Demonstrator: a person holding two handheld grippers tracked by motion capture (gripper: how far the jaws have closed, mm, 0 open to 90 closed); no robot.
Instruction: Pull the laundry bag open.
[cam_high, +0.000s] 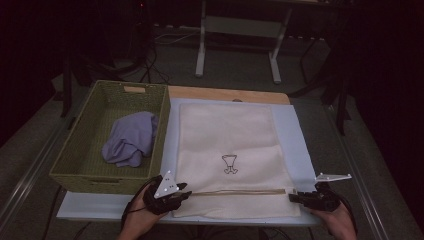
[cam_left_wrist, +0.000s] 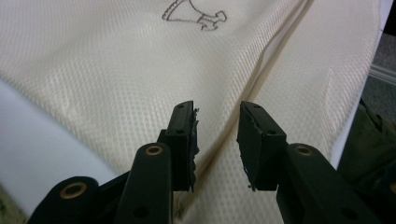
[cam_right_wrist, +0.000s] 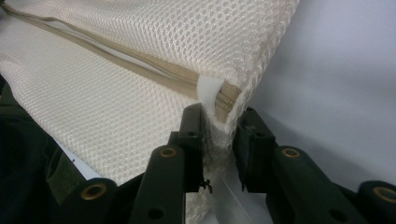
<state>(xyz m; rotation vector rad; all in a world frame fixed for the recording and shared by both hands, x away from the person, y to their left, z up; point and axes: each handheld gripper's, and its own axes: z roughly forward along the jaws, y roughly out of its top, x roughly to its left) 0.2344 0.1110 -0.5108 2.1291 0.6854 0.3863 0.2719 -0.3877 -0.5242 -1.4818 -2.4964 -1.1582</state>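
Note:
A cream mesh bag (cam_high: 225, 140) lies flat on a pale blue mat (cam_high: 296, 145), with a small drawn logo (cam_high: 229, 164) and a zipper line (cam_high: 240, 192) near its front edge. My left gripper (cam_high: 184, 194) is at the bag's near left corner. In the left gripper view it (cam_left_wrist: 217, 126) stands open just above the mesh (cam_left_wrist: 116, 70), its jaws on either side of a seam. My right gripper (cam_high: 295, 198) is at the near right corner. There it (cam_right_wrist: 218, 135) is shut on a pinch of mesh (cam_right_wrist: 116, 107) at the zipper's end (cam_right_wrist: 224, 100).
A green woven basket (cam_high: 162, 135) stands left of the mat and holds a crumpled lavender cloth (cam_high: 131, 139). A strip of wooden tabletop (cam_high: 225, 93) shows behind the mat. Beyond it are a white desk frame (cam_high: 201, 50) and cables on the floor.

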